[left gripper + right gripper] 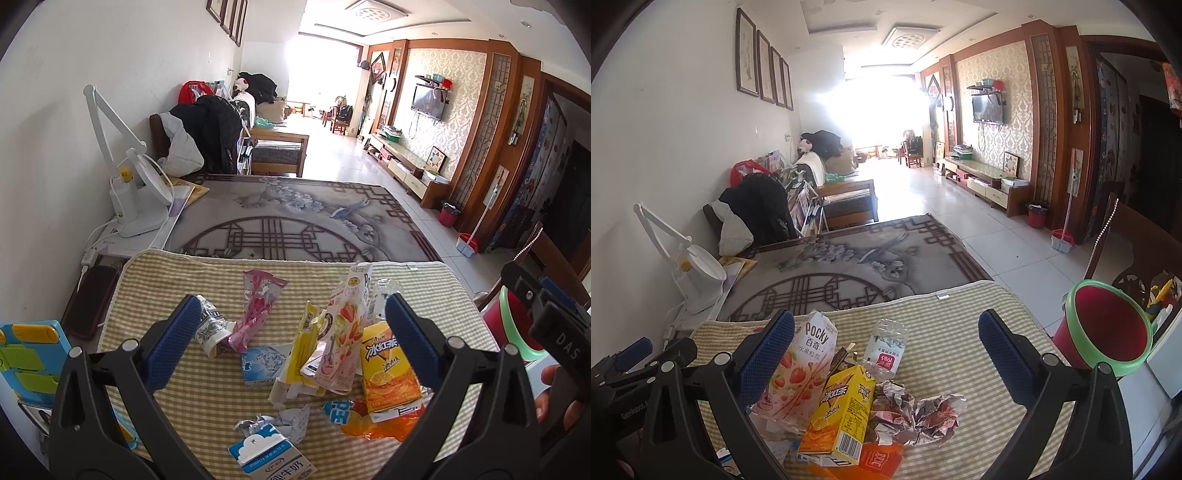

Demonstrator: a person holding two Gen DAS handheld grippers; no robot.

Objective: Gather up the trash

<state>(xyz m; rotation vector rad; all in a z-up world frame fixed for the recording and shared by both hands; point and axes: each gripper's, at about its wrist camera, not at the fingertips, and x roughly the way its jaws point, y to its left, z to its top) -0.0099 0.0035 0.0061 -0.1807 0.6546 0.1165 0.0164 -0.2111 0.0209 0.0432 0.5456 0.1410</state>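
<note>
Trash lies piled on a checked yellow cloth [177, 280]. The left wrist view shows a pink Pocky box [341, 332], a yellow iced-tea carton [388, 369], a pink wrapper [255, 306], a small crushed cup [212, 326], a yellow wrapper [301, 350], a blue packet [264, 363], an orange wrapper [354, 417] and a blue milk carton [269, 458]. My left gripper [291, 332] hangs open above the pile. My right gripper [886, 350] is open too, over the Pocky box [803, 369], tea carton [842, 410], clear bottle [886, 349] and crumpled foil [919, 410]. A red bin with a green rim [1108, 328] stands to the right.
A white desk lamp [129, 192] stands at the table's far left, with a dark phone [90, 299] and a blue-green holder [29, 354] along the left edge. The patterned table cover [295, 218] stretches beyond the cloth. A wooden chair [1137, 243] is at the right.
</note>
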